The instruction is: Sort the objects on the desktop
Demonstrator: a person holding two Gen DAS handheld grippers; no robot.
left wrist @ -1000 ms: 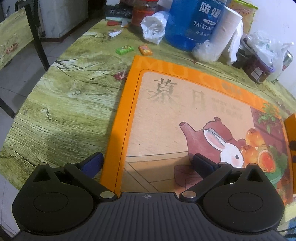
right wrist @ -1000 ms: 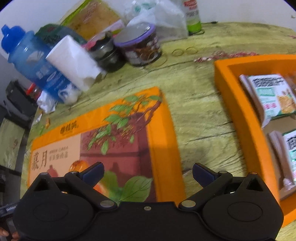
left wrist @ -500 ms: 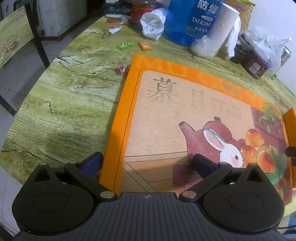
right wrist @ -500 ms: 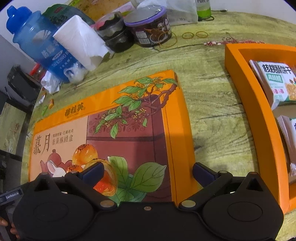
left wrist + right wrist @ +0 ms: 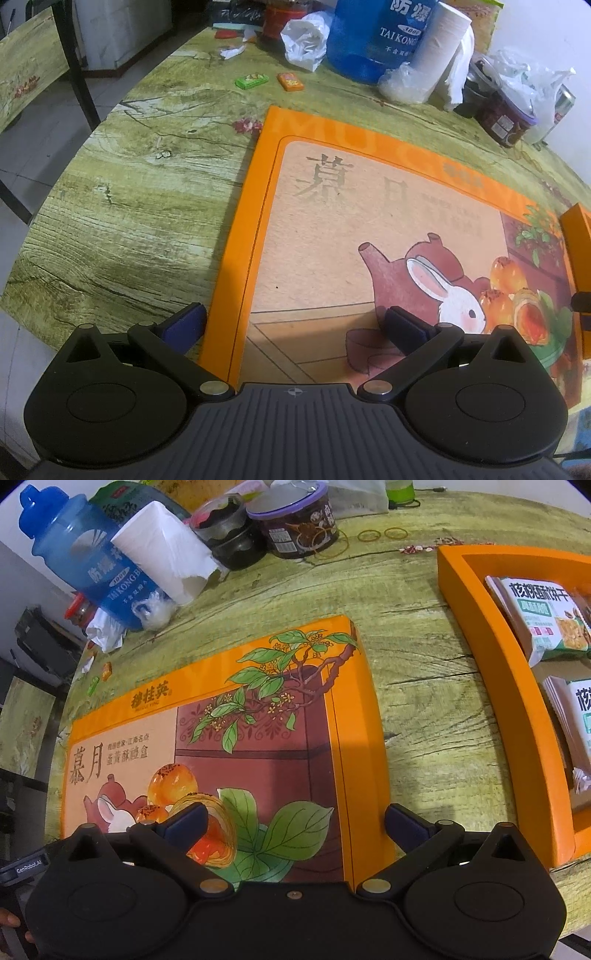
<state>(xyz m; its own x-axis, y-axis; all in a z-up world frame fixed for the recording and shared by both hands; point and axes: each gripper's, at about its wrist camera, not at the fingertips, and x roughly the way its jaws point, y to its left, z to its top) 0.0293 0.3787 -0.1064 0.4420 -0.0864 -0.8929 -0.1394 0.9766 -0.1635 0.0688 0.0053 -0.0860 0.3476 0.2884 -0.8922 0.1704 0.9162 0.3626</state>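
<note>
A flat orange box lid [image 5: 369, 221] printed with a rabbit and a teapot lies on the green wood-print table [image 5: 129, 206]. My left gripper [image 5: 295, 325] is open and straddles the lid's left edge at its near corner. In the right wrist view the same lid [image 5: 258, 746] fills the middle, and my right gripper [image 5: 291, 821] is open astride its right edge. To the right lies the open orange box base [image 5: 491, 664] with biscuit packets [image 5: 535, 616] inside.
At the table's back stand a blue water jug [image 5: 373, 33], a paper roll [image 5: 439, 51], a crumpled plastic bag [image 5: 306, 37], a purple-lidded tub [image 5: 295, 520] and a dark jar [image 5: 229, 535]. Two small candy packs [image 5: 269, 79] lie left of the lid. Rubber bands [image 5: 384, 534] lie near the tub.
The right gripper has drawn back and to the left, bringing more of the lid into view. The left gripper has shifted only slightly. Both stay open.
</note>
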